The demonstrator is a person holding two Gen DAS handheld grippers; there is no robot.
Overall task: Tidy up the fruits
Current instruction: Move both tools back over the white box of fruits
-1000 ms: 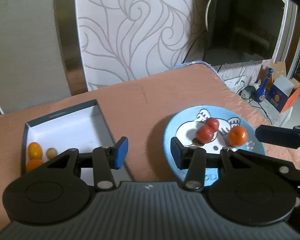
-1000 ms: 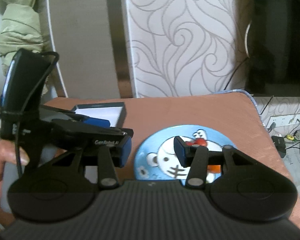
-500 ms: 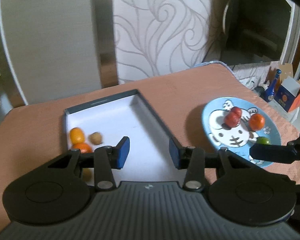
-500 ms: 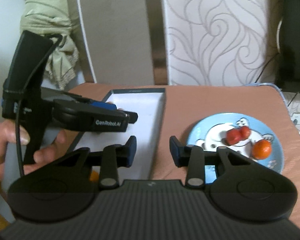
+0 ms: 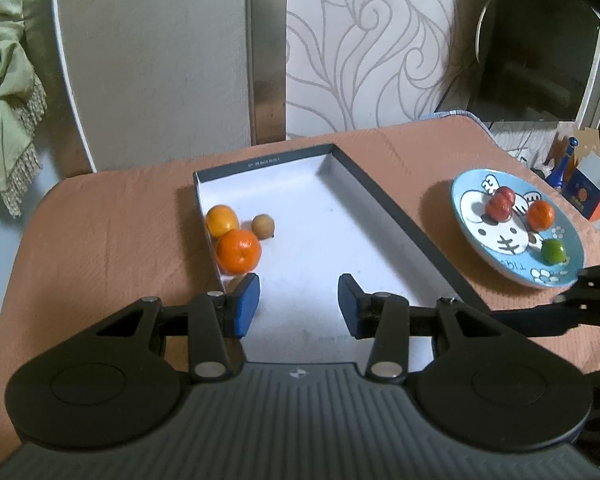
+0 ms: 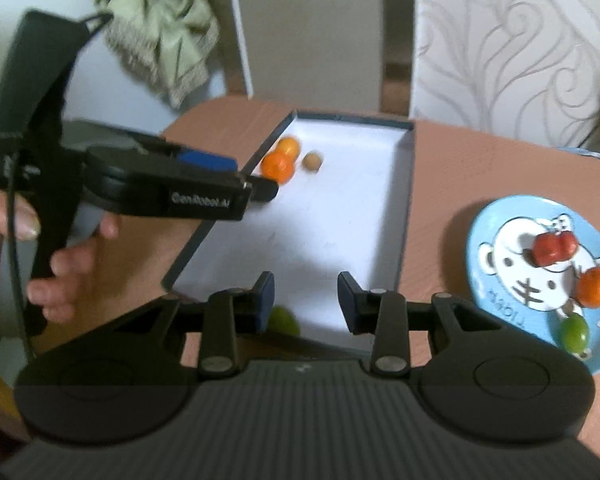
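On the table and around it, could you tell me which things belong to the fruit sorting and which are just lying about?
Belongs to the job:
box
plate
oranges
red fruits
green fruit

Just lying about:
green cloth
blue bottle

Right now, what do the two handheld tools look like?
Both are black plastic. The left tool and right tool carry blue pads on linkage arms with silver pivot pins, over ribbed grey bodies. The left's side reads GenRobot.AI, with a black cable along its handle.
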